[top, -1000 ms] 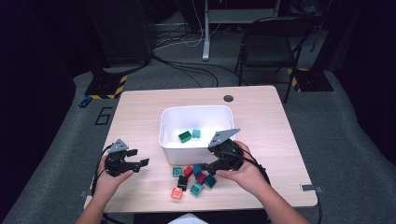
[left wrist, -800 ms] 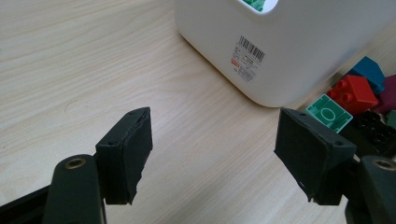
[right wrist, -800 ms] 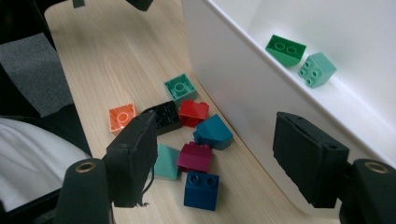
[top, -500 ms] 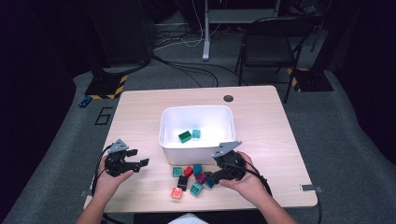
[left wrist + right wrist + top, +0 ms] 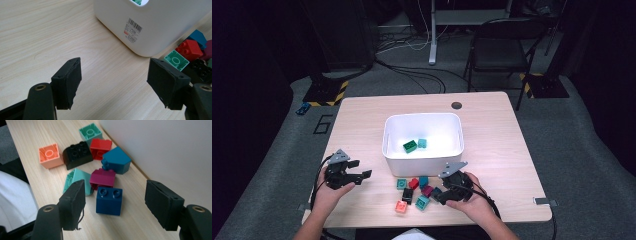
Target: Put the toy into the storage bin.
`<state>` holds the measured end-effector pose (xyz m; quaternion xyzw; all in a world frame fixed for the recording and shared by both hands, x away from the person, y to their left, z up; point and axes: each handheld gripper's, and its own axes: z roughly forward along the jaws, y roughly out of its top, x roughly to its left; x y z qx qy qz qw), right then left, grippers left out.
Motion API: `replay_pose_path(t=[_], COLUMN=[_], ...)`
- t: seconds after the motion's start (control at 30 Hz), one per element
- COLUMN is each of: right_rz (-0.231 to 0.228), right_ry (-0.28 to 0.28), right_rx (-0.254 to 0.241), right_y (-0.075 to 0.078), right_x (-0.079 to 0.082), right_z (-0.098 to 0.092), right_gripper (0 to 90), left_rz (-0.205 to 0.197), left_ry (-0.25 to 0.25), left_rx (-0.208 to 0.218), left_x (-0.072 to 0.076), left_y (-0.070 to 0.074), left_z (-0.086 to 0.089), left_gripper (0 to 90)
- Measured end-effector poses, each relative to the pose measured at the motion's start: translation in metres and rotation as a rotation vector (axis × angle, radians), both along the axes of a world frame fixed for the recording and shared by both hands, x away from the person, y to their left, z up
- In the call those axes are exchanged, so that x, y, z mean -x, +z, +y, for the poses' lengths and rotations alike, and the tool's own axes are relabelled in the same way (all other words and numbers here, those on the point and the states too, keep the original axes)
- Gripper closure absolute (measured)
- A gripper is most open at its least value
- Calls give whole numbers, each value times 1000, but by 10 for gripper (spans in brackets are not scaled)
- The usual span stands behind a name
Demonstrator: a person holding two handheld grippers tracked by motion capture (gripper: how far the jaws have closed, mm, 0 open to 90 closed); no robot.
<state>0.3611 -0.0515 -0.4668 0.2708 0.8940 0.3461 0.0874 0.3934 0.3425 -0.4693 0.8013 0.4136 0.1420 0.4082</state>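
My right gripper [image 5: 115,202] has its fingers wide, just closing a little, straddling the dark blue brick [image 5: 109,200] untouched on the table [image 5: 502,150]; my left gripper [image 5: 113,82] gapes empty; the high view reveals two bricks inside the white bin [image 5: 392,131].

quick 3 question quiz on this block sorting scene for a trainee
1. True or false: the left gripper holds a brick.
2. How many bricks lie inside the white bin?
3. Which brick sits between the right gripper jaws: A orange, B dark blue, C red?

Key:
1. False; its jaws are open over bare table.
2. Two: a green brick and a teal brick.
3. B, the dark blue brick, not yet gripped.
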Motion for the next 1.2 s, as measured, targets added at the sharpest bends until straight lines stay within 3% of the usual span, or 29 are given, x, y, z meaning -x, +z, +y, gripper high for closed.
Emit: replay_pose_path(t=[0.47, 0.67, 0.87, 1.2], right_rz=[21, 30, 50, 42], right_ry=[-17, -19, 10, 17], right_rx=[24, 36, 52, 70], right_y=[-28, -35, -37, -33], right_x=[0, 0, 0, 3], right_z=[1, 2, 5, 5], right_gripper=[334, 425, 576, 580], left_rz=[3, 4, 5, 4], left_ry=[-2, -3, -4, -1], left_rx=[-1, 1, 1, 3], left_x=[-1, 0, -1, 0], left_y=[-1, -1, -1, -1], left_z=[0, 0, 0, 0], left_gripper=[270, 271, 271, 271])
